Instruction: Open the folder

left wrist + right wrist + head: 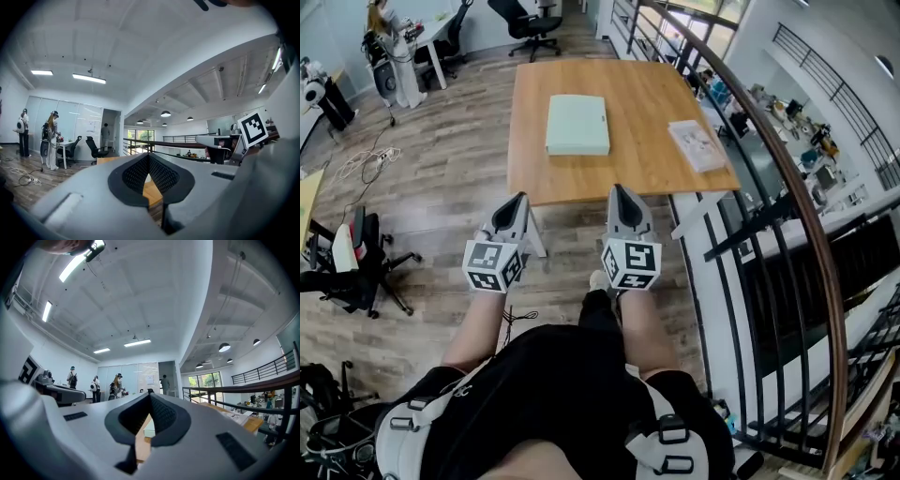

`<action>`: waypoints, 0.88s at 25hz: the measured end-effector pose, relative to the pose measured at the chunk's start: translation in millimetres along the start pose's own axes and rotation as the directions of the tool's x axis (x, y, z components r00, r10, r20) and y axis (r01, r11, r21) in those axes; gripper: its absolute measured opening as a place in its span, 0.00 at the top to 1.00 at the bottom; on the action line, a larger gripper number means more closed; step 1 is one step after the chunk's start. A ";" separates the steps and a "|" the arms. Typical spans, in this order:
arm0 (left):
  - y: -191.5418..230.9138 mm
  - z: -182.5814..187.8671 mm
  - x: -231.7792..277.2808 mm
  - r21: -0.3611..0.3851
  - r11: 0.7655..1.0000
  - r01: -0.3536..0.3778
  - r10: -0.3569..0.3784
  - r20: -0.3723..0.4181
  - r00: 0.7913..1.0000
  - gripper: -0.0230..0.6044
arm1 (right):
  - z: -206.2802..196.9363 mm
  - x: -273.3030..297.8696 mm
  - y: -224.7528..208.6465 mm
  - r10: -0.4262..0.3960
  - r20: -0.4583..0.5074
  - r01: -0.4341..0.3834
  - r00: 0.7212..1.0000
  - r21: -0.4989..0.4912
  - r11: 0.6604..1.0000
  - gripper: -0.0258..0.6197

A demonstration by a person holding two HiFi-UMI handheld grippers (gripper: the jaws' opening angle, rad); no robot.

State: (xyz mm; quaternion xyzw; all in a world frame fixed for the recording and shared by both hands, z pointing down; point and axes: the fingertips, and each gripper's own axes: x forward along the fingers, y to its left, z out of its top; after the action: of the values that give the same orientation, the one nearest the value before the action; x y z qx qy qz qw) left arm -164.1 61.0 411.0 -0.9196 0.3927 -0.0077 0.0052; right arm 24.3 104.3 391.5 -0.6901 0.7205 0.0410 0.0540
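The pale green folder (pixel 577 125) lies flat and closed on the middle of the wooden table (pixel 534 178). Both grippers are held side by side in front of the table's near edge, pointing toward it and well short of the folder. My left gripper (pixel 523 197) is shut with nothing in it, and its tips meet in the left gripper view (pixel 149 154). My right gripper (pixel 615 188) also tapers to a closed point, with its pads together and empty (pixel 150 392). A sliver of the folder (pixel 149 427) shows below those pads.
A sheaf of papers (pixel 697 145) lies at the table's right edge. A dark curved railing (pixel 769 141) runs close along the right side. A black office chair (pixel 352 272) stands on the wooden floor at left. People stand at desks at the far end (pixel 50 136).
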 end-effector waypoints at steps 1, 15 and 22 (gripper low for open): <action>4.9 -1.9 9.5 0.005 1.000 -0.005 0.005 0.000 1.000 0.96 | -3.6 9.8 -5.1 0.000 0.003 0.000 1.000 0.003 1.000 0.95; 40.9 -5.9 206.4 0.020 0.999 -0.033 0.035 -0.075 0.997 0.96 | -45.1 173.5 -127.5 0.034 -0.060 -0.030 0.998 0.068 0.997 0.95; 55.4 -9.2 287.7 0.050 0.997 -0.062 0.068 -0.120 0.990 0.96 | -65.6 247.6 -174.9 0.088 -0.103 -0.078 0.991 0.099 0.992 0.95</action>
State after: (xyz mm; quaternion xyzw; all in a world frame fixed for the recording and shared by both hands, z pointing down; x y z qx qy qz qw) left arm -5.3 -185.2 422.2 -0.9038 0.4218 -0.0728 0.0028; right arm 187.4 -157.3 426.0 -0.6575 0.7515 -0.0283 0.0461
